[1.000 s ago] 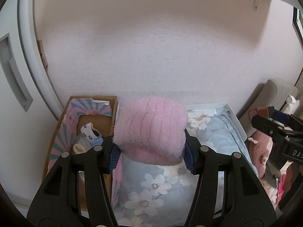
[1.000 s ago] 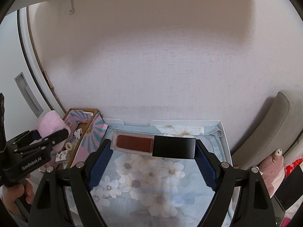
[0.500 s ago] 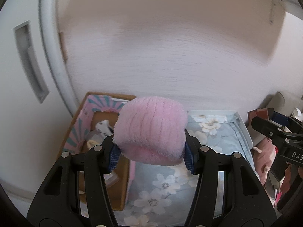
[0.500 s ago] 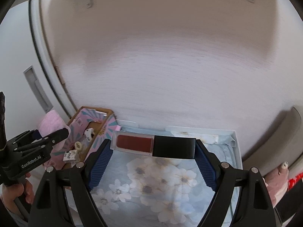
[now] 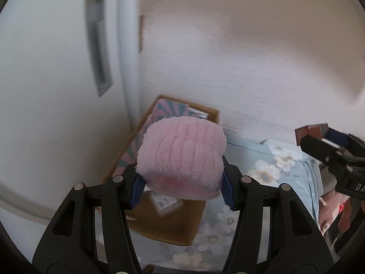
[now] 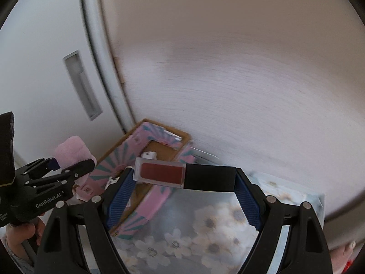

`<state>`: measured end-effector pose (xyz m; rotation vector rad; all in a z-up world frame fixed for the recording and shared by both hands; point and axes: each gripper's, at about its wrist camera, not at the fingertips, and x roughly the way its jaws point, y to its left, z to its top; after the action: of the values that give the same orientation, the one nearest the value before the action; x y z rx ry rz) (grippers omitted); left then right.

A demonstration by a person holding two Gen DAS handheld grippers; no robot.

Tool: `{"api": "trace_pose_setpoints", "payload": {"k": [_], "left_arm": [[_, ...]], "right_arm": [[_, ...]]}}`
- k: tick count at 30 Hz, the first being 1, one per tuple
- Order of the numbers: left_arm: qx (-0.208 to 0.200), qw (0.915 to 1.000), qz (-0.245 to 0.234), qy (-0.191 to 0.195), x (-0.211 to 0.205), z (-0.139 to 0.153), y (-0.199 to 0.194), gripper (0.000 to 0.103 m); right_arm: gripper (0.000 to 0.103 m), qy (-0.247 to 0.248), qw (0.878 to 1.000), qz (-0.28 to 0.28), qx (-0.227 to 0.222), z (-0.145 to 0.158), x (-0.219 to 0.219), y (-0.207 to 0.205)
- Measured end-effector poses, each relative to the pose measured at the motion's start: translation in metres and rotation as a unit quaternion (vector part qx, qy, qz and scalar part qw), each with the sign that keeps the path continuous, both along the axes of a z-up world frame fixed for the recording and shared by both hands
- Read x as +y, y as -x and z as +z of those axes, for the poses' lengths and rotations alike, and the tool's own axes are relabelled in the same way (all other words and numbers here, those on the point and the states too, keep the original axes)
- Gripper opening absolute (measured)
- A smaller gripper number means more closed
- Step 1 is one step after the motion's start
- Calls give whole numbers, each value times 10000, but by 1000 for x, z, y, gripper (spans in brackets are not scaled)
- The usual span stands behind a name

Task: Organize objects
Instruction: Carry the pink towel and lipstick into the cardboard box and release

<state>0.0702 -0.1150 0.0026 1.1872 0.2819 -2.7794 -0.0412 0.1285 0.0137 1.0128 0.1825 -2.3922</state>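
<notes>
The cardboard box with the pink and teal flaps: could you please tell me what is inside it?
The cardboard box shows a small white item near its far end and a labelled packet on its brown floor. The pink fluffy item and the lip gloss tube cover the rest.

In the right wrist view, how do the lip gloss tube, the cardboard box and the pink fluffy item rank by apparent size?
1. cardboard box
2. lip gloss tube, though it is closest to the camera, so enlarged
3. pink fluffy item

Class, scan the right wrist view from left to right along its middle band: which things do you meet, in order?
Left gripper holding the pink fluffy item → patterned cardboard box → lip gloss tube held across the right gripper's fingers → floral cloth.
</notes>
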Motion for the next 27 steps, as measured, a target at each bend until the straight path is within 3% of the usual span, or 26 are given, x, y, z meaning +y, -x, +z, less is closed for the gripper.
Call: {"api": "trace_pose_setpoints", "payload": {"k": [13,27], "left_arm": [[-603,9951,706,-353,-48,-41,12,52],[-1510,9808,815,-924,-52,-124,52,52]], "right_arm": [[82,-226,9917,1189,-439,-21,-93,71],[82,-923,9642,2134,-1276,-116,-191,122]]}}
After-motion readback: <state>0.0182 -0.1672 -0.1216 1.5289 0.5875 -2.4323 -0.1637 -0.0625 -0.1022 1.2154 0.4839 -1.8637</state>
